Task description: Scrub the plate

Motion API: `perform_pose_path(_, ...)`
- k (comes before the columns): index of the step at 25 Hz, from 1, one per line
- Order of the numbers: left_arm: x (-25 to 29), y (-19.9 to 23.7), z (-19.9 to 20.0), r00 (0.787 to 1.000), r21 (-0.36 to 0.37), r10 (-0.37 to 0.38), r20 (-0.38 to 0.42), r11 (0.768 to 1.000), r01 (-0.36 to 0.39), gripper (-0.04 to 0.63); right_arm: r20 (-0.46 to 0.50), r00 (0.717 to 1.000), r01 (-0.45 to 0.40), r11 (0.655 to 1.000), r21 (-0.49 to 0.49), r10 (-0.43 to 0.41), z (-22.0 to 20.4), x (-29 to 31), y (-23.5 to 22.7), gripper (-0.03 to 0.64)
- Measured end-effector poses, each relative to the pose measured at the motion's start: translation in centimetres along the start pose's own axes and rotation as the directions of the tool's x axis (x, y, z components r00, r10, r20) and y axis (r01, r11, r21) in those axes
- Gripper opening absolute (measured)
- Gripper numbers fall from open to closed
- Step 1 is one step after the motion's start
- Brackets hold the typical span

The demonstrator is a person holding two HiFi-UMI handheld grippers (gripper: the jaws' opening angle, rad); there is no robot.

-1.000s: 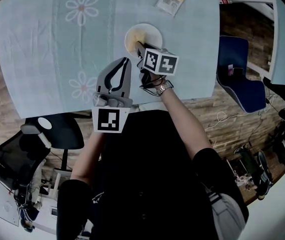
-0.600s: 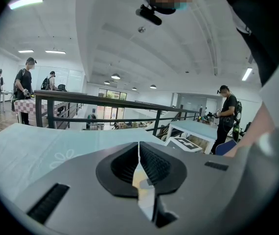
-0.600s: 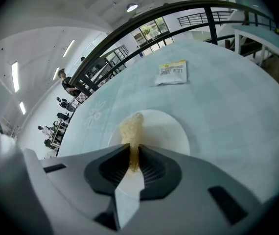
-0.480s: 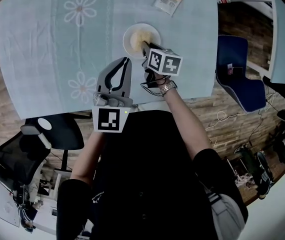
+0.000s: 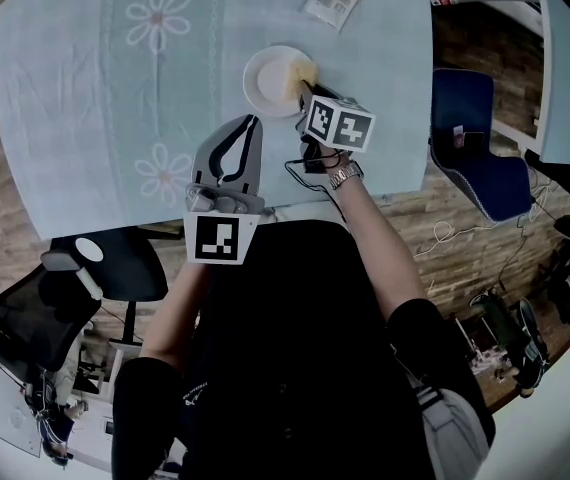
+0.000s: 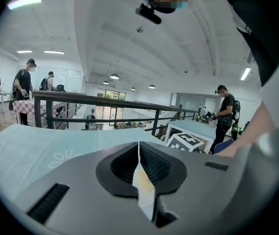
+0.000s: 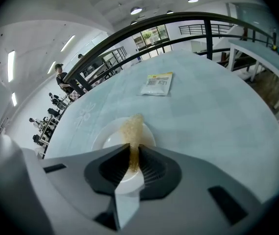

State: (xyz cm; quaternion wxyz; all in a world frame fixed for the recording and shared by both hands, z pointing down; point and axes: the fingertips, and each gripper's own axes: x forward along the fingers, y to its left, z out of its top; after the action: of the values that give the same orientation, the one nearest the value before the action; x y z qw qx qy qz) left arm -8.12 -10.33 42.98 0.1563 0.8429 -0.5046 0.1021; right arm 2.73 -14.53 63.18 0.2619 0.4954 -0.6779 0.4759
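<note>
A white plate (image 5: pixel 270 80) lies on the light blue flowered tablecloth (image 5: pixel 95 98), also seen close under the jaws in the right gripper view as the plate (image 7: pixel 111 137). My right gripper (image 5: pixel 304 94) is shut on a yellow sponge (image 7: pixel 132 131), which rests on the plate's right part. The sponge (image 5: pixel 302 81) shows as a yellowish patch at the plate's right rim. My left gripper (image 5: pixel 253 124) hangs shut over the table's near edge, left of the plate and apart from it. Its jaws (image 6: pixel 138 150) point level across the room with nothing in them.
A small yellow-and-white packet (image 5: pixel 331 1) lies beyond the plate, the same packet (image 7: pixel 157 83) in the right gripper view. A blue chair (image 5: pixel 475 138) stands right of the table, a black office chair (image 5: pixel 85 268) at its near left. People stand far off by a railing (image 6: pixel 105 102).
My right gripper has slid the sponge from the plate's middle to its right rim. The left gripper has stayed where it was.
</note>
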Motion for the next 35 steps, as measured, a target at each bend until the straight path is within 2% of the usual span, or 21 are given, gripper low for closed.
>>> perform_pose_path(15, -0.4, -1.1, 0.0, 0.999, 0.015, -0.039, 0.01, 0.999, 0.039, 0.02, 0.061, 0.997, 0.051, 0.998, 0.03, -0.053, 1.1, -2.5, -2.8, 0.057)
perform_pose_path(18, -0.7, -1.0, 0.0, 0.999, 0.008, -0.034, 0.015, 0.999, 0.034, 0.02, 0.074, 0.997, 0.025, 0.999, 0.03, -0.028, 1.2, -3.2, -2.2, 0.057)
perform_pose_path(25, -1.2, -0.6, 0.1, 0.999, 0.044, -0.032, 0.019, 0.999, 0.032, 0.021, 0.052, 0.997, -0.057, 0.996, 0.07, 0.054, 0.1, -3.5, 0.5, 0.057)
perform_pose_path(35, -3.1, 1.0, -0.6, 0.999, 0.007, 0.039, 0.016, 0.999, -0.039, 0.02, -0.03, 0.99, -0.136, 0.99, -0.028, 0.135, -2.0, -1.5, 6.0, 0.057)
